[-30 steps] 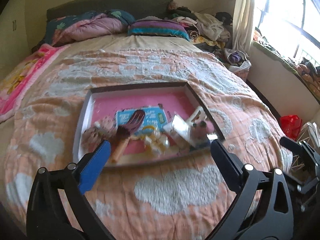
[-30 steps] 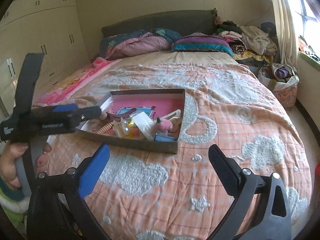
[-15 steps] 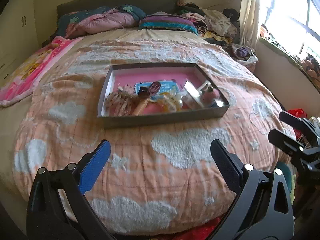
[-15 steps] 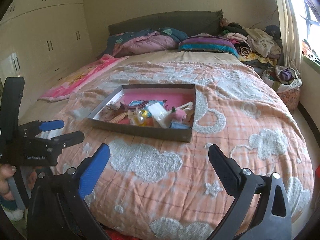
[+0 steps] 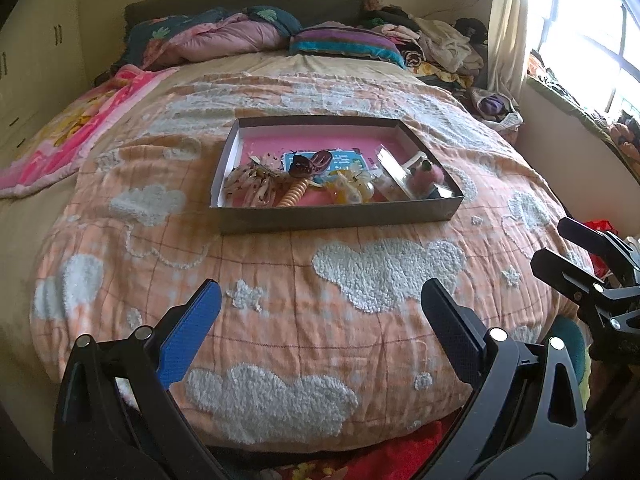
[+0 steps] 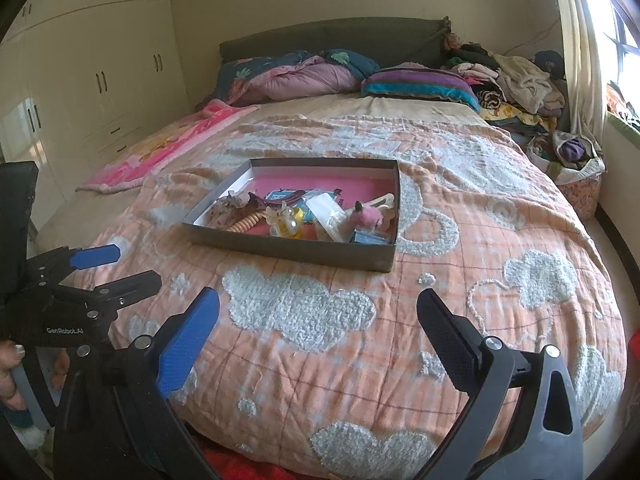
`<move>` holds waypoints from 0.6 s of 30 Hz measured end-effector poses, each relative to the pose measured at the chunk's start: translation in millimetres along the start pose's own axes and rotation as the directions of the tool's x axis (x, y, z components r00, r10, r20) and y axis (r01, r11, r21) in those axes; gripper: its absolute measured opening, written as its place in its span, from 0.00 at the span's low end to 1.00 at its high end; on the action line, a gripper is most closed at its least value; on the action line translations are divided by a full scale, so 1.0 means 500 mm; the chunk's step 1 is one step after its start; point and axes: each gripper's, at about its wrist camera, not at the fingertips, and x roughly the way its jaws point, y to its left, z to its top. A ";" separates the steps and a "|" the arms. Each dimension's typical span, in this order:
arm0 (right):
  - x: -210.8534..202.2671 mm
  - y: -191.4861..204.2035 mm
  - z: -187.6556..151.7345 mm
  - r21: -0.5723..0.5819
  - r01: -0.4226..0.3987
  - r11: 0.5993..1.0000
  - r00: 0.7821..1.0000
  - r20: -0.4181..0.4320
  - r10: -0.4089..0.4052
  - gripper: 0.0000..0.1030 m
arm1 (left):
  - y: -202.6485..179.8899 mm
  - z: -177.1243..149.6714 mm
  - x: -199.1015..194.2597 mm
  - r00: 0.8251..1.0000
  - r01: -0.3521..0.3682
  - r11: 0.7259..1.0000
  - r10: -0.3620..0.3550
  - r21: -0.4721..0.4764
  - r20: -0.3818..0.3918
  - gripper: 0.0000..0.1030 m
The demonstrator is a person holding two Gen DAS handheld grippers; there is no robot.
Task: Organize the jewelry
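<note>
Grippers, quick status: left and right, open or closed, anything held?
Left hand-held gripper: open, holding nothing, over the bedspread.
Right hand-held gripper: open, holding nothing, short of the tray.

— What is the blanket (image 6: pixel 460 208) made of?
— Soft quilted cloth, with fluffy, rough clouds standing up from it.
— And the box (image 5: pixel 320 218)?
— Matt grey cardboard outside, smooth pink paper lining inside.
— The bits in it?
— A coiled hair tie (image 5: pixel 294 196) of glossy plastic, and a fuzzy pink toy (image 6: pixel 366 218).
— The gripper fingers (image 6: pixel 188 340)?
— Matt black plastic, one pad blue and finely textured.
— The wardrobe (image 6: pixel 100 68)?
— Smooth, slightly glossy cream panels with dark metal handles.
</note>
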 end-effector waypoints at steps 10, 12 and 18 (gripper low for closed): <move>-0.004 0.001 -0.001 0.000 0.002 1.000 1.000 0.004 -0.002 0.96 | 0.002 0.002 -0.009 1.000 -0.008 1.000 0.008 -0.003 0.006 0.91; -0.004 0.001 -0.001 0.000 0.003 1.000 1.000 0.004 -0.003 0.96 | 0.006 0.005 -0.013 1.000 -0.012 1.000 0.012 -0.005 0.007 0.91; -0.006 0.001 0.000 -0.001 0.002 1.000 1.000 0.004 -0.002 0.96 | 0.007 0.008 -0.016 1.000 -0.019 1.000 0.019 -0.005 0.006 0.91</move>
